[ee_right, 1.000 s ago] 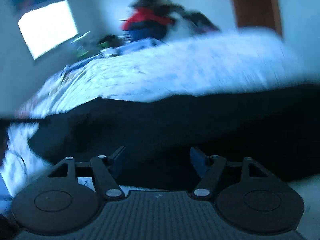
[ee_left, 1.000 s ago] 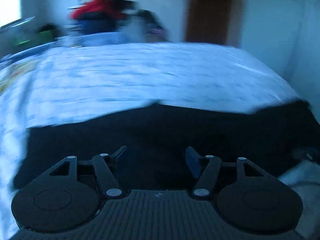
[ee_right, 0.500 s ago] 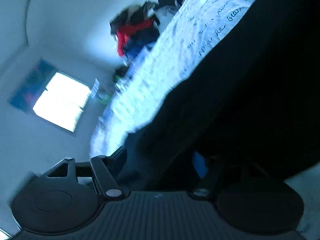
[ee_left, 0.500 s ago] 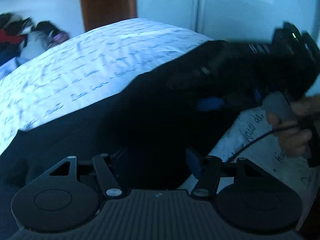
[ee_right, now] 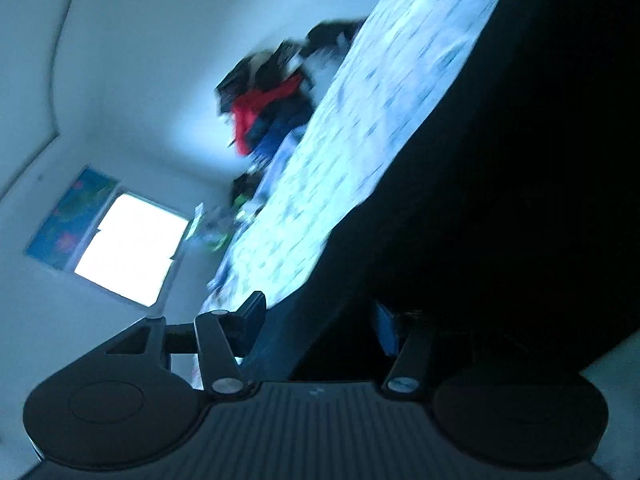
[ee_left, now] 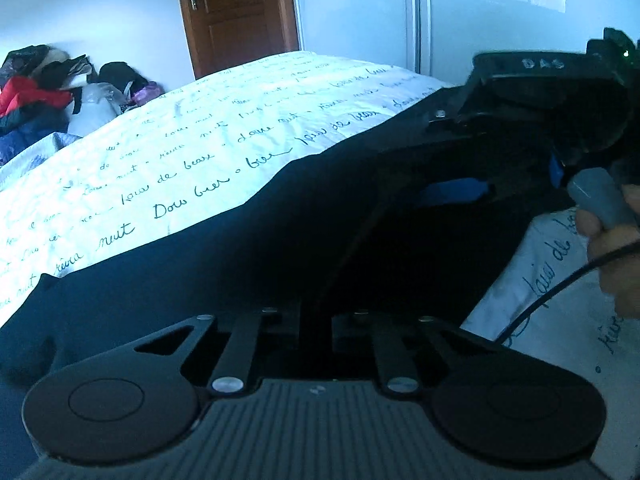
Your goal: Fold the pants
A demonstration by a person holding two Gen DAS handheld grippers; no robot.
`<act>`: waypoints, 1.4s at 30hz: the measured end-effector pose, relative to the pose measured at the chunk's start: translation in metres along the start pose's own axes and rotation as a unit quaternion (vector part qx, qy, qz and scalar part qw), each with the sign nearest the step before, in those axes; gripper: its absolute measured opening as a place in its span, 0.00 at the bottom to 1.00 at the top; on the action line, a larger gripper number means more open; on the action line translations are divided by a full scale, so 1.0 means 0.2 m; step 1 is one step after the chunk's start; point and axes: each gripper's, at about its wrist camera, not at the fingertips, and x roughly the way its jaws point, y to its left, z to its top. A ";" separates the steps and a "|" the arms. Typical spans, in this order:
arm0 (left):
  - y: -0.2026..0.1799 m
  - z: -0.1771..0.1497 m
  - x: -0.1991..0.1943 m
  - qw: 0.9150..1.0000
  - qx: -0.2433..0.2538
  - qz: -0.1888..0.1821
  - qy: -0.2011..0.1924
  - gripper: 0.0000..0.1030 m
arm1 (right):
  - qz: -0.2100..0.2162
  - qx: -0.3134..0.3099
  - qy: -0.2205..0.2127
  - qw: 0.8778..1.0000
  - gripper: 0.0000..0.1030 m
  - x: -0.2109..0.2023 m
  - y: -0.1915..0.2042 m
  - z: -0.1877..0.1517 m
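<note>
Dark navy pants point(ee_left: 224, 264) lie across a white bedspread with handwriting print point(ee_left: 192, 152). My left gripper point(ee_left: 316, 320) is shut on the pants' near edge, fabric pinched between its jaws. The right gripper shows in the left wrist view point(ee_left: 472, 192), tilted over the pants at the right, held by a hand point(ee_left: 612, 248). In the right wrist view my right gripper point(ee_right: 320, 324) is open, rolled sideways, with the pants point(ee_right: 500, 200) filling the space between and beyond its fingers.
A brown door point(ee_left: 236, 12) and white wardrobe point(ee_left: 480, 20) stand beyond the bed. A pile of clothes point(ee_left: 36, 92) lies at the far left. A bright window point(ee_right: 128, 248) shows in the right wrist view. A cable point(ee_left: 560, 284) hangs from the right gripper.
My left gripper has closed on the pants' edge. Both grippers swung around; the right one rolled sideways over the pants and stays open.
</note>
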 end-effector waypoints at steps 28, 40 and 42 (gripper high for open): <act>0.10 0.06 0.03 0.996 -0.079 -0.015 0.030 0.19 | -0.036 0.052 -0.174 0.983 0.57 -0.05 -0.20 0.58; 0.11 0.05 0.05 0.996 -0.083 -0.015 0.028 0.22 | -0.057 0.078 -0.115 0.989 0.57 0.05 -0.25 0.54; 0.11 0.05 0.05 0.996 -0.083 -0.015 0.028 0.22 | -0.070 0.066 -0.131 0.987 0.57 0.07 -0.23 0.57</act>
